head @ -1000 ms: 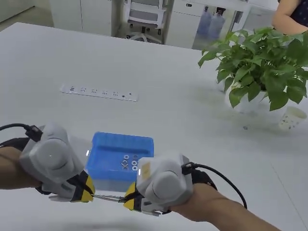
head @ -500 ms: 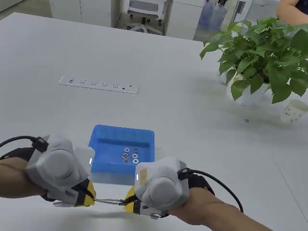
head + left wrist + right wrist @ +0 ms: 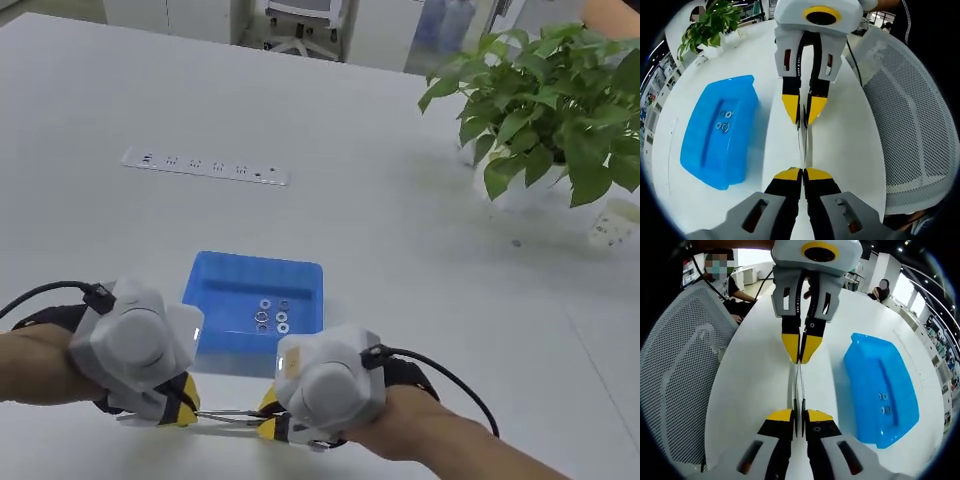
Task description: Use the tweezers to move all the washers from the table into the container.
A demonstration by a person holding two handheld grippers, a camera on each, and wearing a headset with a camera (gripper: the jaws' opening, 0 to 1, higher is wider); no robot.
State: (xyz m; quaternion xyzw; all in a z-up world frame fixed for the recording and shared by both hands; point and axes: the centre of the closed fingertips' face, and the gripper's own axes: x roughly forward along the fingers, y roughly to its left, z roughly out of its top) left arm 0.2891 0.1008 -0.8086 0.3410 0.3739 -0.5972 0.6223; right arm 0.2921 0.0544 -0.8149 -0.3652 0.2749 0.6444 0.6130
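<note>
Thin metal tweezers (image 3: 228, 414) hang level between my two grippers, just above the white table near its front edge. My left gripper (image 3: 190, 412) is shut on one end and my right gripper (image 3: 265, 420) is shut on the other, the two facing each other. In the left gripper view my own jaws (image 3: 802, 172) pinch the tweezers (image 3: 802, 145); in the right gripper view my jaws (image 3: 799, 415) pinch the tweezers (image 3: 797, 385). The blue container (image 3: 220, 290) sits just beyond both grippers, with several washers (image 3: 272, 315) lying inside it, and the same washers (image 3: 723, 120) show in the left gripper view.
A white power strip (image 3: 205, 167) lies farther back on the table. A potted plant (image 3: 550, 110) and a small cup (image 3: 612, 222) stand at the back right. A mesh chair (image 3: 900, 115) is by the table's near edge.
The head view has tilted. Both grippers keep hold of the tweezers and have drawn slightly nearer the front edge, away from the container.
</note>
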